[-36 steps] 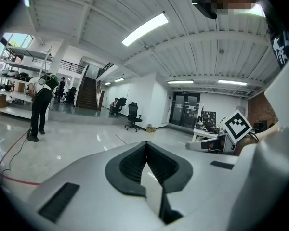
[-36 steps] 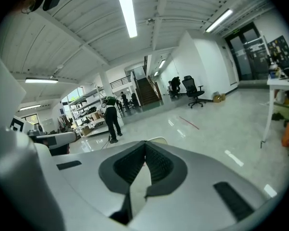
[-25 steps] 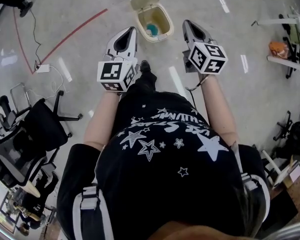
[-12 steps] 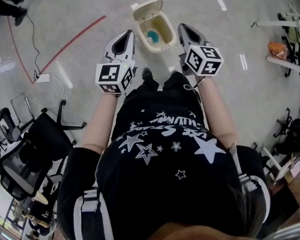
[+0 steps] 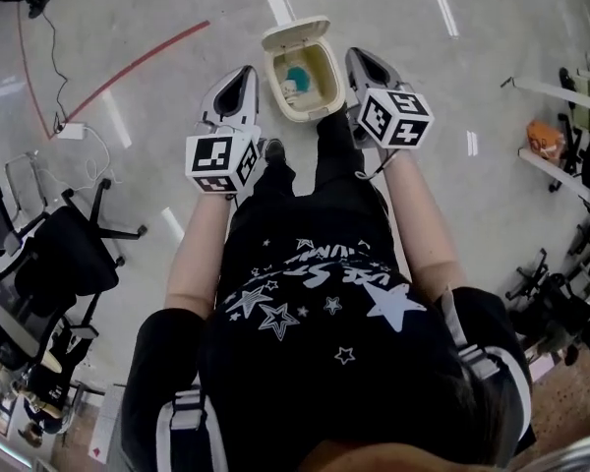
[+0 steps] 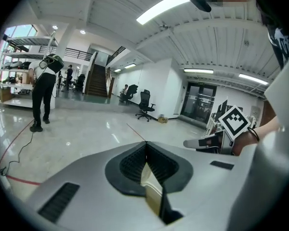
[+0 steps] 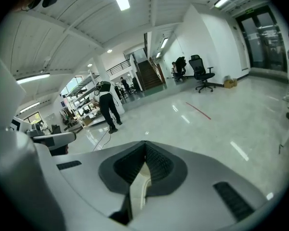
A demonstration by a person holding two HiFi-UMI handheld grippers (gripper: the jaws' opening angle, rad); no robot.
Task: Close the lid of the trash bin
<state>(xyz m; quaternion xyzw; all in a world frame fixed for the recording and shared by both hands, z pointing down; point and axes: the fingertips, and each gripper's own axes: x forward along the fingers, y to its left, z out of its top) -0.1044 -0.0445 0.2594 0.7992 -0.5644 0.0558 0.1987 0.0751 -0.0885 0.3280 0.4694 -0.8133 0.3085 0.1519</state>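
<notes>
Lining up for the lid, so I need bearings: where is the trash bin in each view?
Head view: trash bin, top centre, lid open, between left claw and right claw.
Left gripper view: only a cream sliver behind the shut claw tips, probably it.
Right gripper view: same sliver, low centre.
Shared landmark: the red floor line.

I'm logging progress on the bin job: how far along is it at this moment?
Done: nothing yet; the cream plastic trash bin has its hinged lid standing open. In hand: the left gripper and right gripper flank the bin, jaws together, holding nothing. Left: swing the lid down shut.
</notes>
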